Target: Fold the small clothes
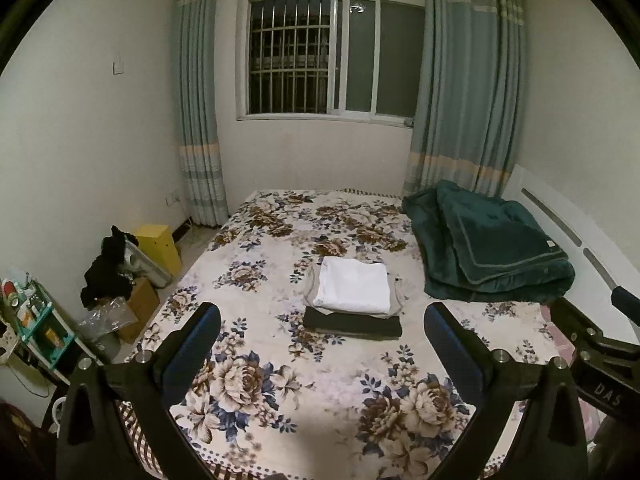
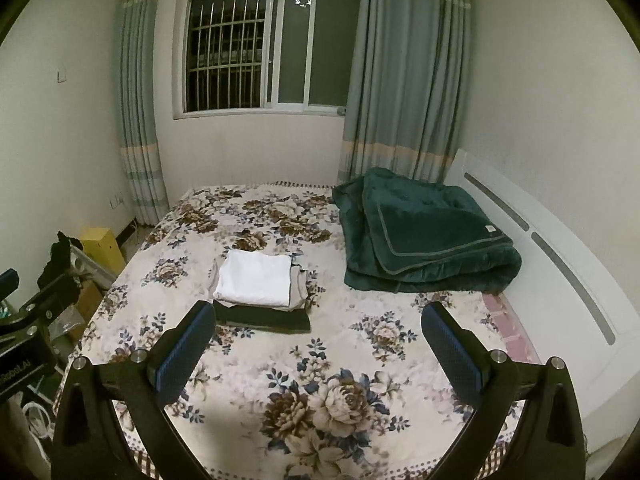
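Observation:
A small stack of folded clothes lies in the middle of the floral bed sheet (image 1: 280, 360): a white folded garment (image 1: 354, 286) on top, a grey one (image 1: 394, 304) under it and a dark one (image 1: 352, 325) at the bottom. The stack also shows in the right wrist view, with the white garment (image 2: 256, 278) above the dark one (image 2: 264, 318). My left gripper (image 1: 322, 320) is open and empty, held above the near part of the bed. My right gripper (image 2: 318, 318) is open and empty, to the right of the left one.
A folded dark green blanket (image 1: 492, 248) lies at the bed's right side by the white headboard (image 1: 580, 240). Left of the bed stand a yellow box (image 1: 160, 246), cardboard boxes with dark clothes (image 1: 106, 268) and a small shelf (image 1: 36, 320). Window and curtains are behind.

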`<state>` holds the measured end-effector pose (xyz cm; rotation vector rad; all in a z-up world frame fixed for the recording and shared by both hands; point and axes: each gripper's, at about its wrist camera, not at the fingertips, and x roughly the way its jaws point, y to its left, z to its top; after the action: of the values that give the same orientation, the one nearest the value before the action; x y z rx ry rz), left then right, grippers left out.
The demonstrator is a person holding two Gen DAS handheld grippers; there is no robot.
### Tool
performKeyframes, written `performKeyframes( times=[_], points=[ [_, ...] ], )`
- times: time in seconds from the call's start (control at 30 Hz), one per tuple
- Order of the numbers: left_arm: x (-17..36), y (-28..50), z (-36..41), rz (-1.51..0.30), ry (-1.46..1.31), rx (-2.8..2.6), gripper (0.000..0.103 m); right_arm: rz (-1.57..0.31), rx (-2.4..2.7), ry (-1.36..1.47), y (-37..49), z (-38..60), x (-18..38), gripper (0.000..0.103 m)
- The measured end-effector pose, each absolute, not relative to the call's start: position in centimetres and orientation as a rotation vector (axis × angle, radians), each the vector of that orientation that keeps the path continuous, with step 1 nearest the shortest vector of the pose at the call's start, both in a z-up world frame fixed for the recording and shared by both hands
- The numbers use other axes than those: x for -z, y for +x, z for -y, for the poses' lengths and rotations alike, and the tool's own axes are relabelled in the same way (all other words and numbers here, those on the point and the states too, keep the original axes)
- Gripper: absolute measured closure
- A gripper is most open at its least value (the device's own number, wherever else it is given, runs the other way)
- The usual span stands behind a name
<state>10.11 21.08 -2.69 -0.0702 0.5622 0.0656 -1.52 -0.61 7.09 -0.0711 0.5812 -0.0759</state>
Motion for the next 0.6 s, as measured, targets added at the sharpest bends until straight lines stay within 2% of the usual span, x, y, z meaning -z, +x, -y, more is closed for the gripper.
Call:
performKeyframes(
  times=[0.6],
  points=[
    [1.8, 9.1, -20.7, -0.546, -0.062, -0.071, 0.0, -0.567, 0.075, -0.077, -2.4, 1.3, -9.1, 0.0]
  ],
)
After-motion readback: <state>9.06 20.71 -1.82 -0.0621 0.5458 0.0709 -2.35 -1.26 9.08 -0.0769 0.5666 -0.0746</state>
